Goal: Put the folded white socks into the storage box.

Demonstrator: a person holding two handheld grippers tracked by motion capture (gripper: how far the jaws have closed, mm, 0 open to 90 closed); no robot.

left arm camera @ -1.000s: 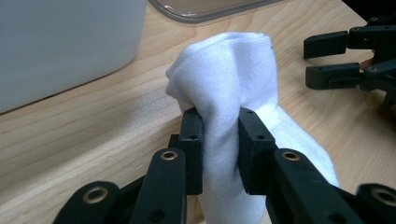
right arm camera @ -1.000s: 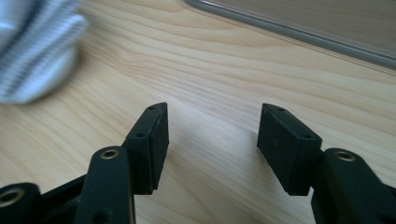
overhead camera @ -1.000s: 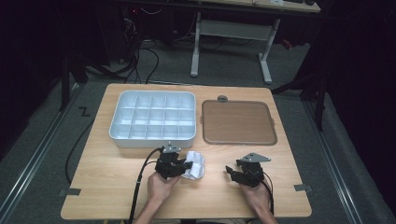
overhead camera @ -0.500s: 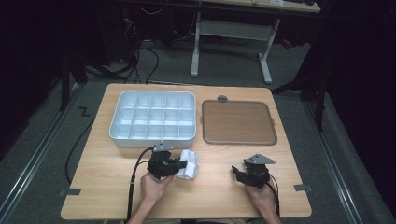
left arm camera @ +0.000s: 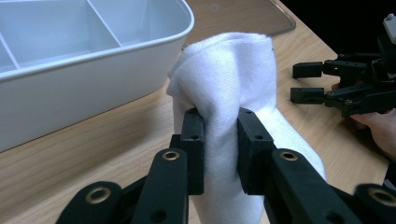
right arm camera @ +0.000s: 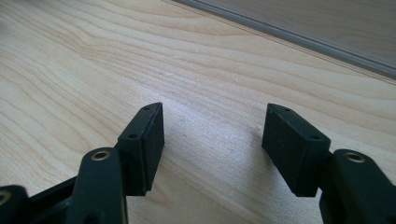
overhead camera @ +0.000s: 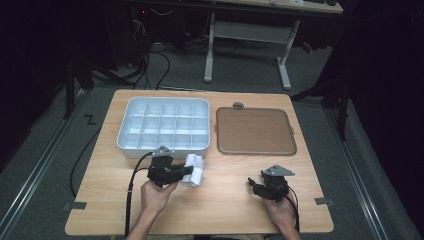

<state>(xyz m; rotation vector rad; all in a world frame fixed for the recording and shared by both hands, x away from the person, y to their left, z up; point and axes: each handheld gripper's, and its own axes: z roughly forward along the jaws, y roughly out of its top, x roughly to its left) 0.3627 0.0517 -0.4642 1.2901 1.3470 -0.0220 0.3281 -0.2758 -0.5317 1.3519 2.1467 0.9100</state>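
Black fingers [left arm camera: 194, 140] of the left gripper [left arm camera: 219, 140] are pinching a white cloth [left arm camera: 233, 84] between them, holding it just in front of the white compartment tray [overhead camera: 130, 142] near the table's [overhead camera: 225, 210] front edge. Well apart to the right, the right gripper [overhead camera: 255, 184] is hovering over bare wood, its jaws having just been opening and now gaping with nothing between them, while the brown tray [overhead camera: 252, 131] is lying beyond it.

floor: grey carpet [overhead camera: 350, 170] | light: dim (table lit, edges dark) | furniture: wooden table [overhead camera: 225, 210], white-legged desk frame [overhead camera: 247, 35] behind | cables [overhead camera: 150, 55] on floor
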